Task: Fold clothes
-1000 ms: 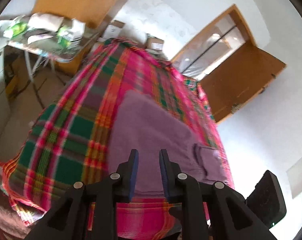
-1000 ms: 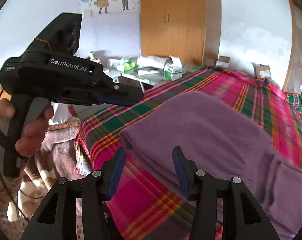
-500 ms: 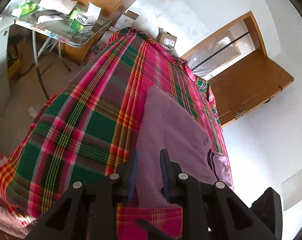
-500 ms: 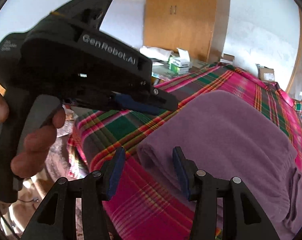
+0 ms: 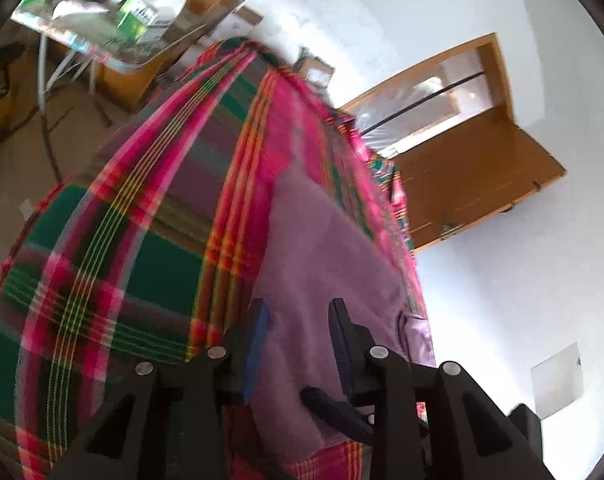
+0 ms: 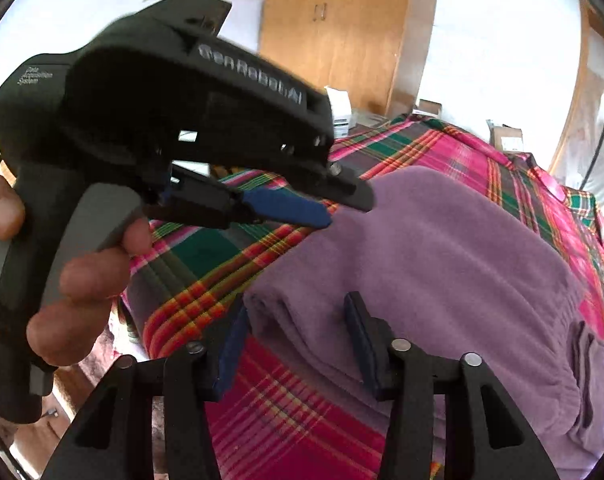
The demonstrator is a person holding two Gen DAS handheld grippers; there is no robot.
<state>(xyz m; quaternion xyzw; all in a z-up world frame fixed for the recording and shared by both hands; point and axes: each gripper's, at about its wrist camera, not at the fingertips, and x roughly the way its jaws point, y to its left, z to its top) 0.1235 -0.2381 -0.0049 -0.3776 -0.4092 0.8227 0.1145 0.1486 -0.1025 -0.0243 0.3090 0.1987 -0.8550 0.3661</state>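
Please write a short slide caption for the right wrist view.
Open right gripper approaches the folded purple garment on the plaid bedspread.

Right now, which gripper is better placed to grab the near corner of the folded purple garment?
Right. The right gripper is open, straddling the purple garment corner; the left gripper, also open, points at its side edge.

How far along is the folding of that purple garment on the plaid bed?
Done: the purple garment already lies folded in layers on the plaid bedspread. In hand: nothing; the left gripper and right gripper are both open at its near edge. Left: probably a further fold or smoothing.
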